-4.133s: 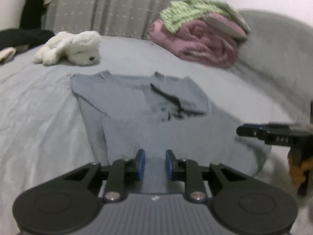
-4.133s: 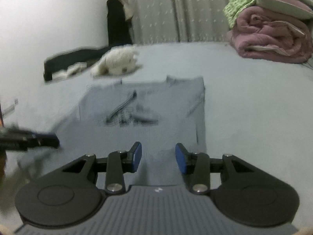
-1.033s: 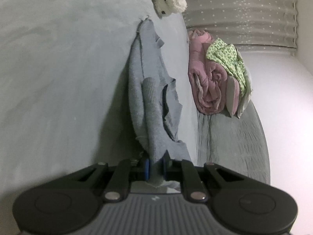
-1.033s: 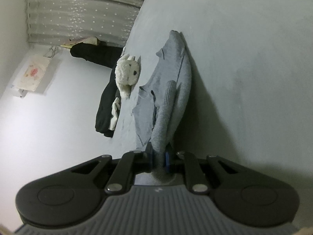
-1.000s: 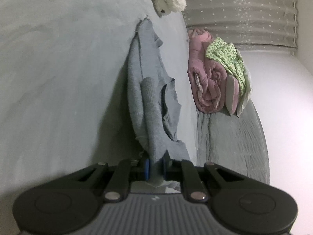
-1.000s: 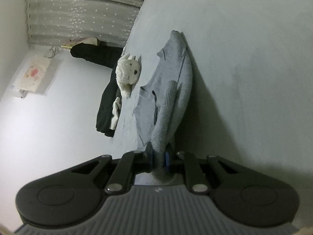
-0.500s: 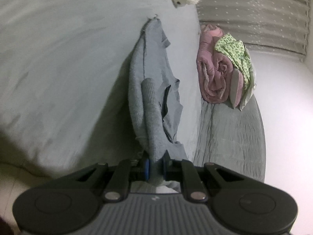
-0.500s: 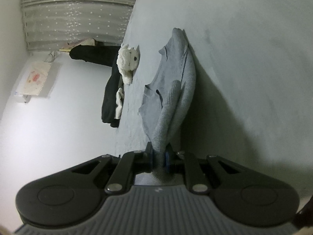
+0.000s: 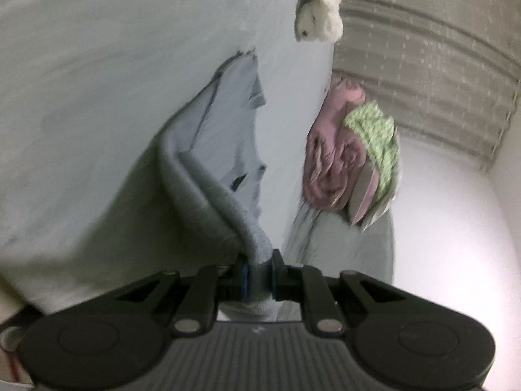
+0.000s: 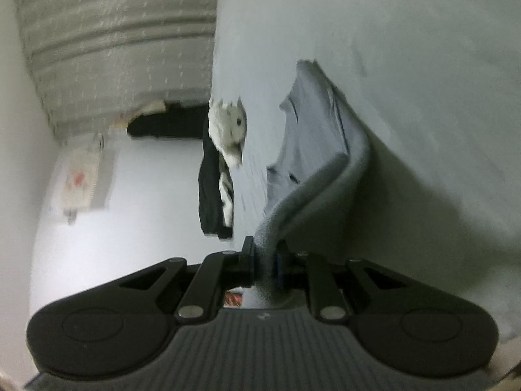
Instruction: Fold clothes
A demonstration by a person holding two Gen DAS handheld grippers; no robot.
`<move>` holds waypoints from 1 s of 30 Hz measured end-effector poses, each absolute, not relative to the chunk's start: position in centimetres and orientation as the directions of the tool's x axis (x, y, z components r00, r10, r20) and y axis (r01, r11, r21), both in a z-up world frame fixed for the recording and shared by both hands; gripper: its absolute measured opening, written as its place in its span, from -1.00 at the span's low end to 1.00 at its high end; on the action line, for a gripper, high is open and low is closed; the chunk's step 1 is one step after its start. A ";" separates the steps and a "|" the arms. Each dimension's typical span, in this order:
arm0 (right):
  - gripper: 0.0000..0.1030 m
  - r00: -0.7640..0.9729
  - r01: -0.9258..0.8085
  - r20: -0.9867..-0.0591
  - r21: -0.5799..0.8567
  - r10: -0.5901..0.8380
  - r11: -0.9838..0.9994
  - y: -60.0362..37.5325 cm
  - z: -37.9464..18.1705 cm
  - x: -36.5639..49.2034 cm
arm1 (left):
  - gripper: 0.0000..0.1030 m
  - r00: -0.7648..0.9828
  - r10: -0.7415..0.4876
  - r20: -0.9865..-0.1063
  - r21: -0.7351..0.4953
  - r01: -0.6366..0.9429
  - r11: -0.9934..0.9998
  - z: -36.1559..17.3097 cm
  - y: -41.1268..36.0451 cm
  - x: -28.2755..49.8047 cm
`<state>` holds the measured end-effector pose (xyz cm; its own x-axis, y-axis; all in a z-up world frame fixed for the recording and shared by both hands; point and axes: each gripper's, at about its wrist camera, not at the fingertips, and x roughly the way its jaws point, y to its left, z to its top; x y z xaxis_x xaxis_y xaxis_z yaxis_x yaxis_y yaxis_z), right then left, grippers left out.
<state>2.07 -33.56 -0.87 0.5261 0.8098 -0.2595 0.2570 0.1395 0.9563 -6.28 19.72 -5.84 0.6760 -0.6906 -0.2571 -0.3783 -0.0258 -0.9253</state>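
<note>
Left claw (image 9: 259, 280) clamped on a thick fold of the grey sweater (image 9: 228, 137), blue pads pressed tight against the knit from both sides. Right claw (image 10: 264, 265) likewise pinched shut on another bunched edge of the same sweater (image 10: 312, 137). Both wrist views rolled sideways, so the bed (image 9: 97, 81) reads as a tilted pale grey plane.

Near end of the sweater lifted off the sheet and curling from each claw in a rounded roll; far end, with the neckline, flat on the bed. Dark shadow under the raised part on the sheet. Sleeve or inner layer showing as a lighter, smoother panel above the ribbed roll, with a small dark slit in it.

White plush toy (image 9: 319, 13) on the bed beyond the sweater's far end, well apart from it; seen too in the right wrist view (image 10: 229, 127), resting against dark clothing (image 10: 211, 192) at the bed's edge. Rolled pink blanket (image 9: 329, 159) off to one side of the sweater, with a green patterned cloth (image 9: 377, 133) stacked against it. Grey dotted curtain (image 9: 423, 75) behind, pale wall beside it. Much of both views slightly blurred.
</note>
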 end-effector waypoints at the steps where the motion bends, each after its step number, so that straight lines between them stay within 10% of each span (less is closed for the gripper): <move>1: -0.68 0.537 0.271 -0.257 0.955 0.803 0.124 -33.5 -0.9 2.7 | -0.76 0.683 -0.684 -0.255 -0.923 -0.383 -0.039 -5.9 19.7 -5.5; 16: -0.62 0.609 0.440 -0.303 0.898 0.733 0.006 -31.7 -7.0 12.6 | -0.72 0.724 -0.623 -0.297 -0.877 -0.465 -0.122 -10.0 21.0 4.2; 23: -0.12 0.600 0.424 -0.249 0.905 0.760 -0.038 -32.9 -8.4 13.4 | -0.27 0.728 -0.620 -0.294 -0.891 -0.443 -0.097 -11.4 21.8 6.2; 30: -0.09 0.630 0.313 -0.218 0.950 0.745 0.013 -33.8 -6.8 13.4 | -0.02 0.743 -0.609 -0.277 -0.943 -0.331 0.026 -9.0 22.6 7.1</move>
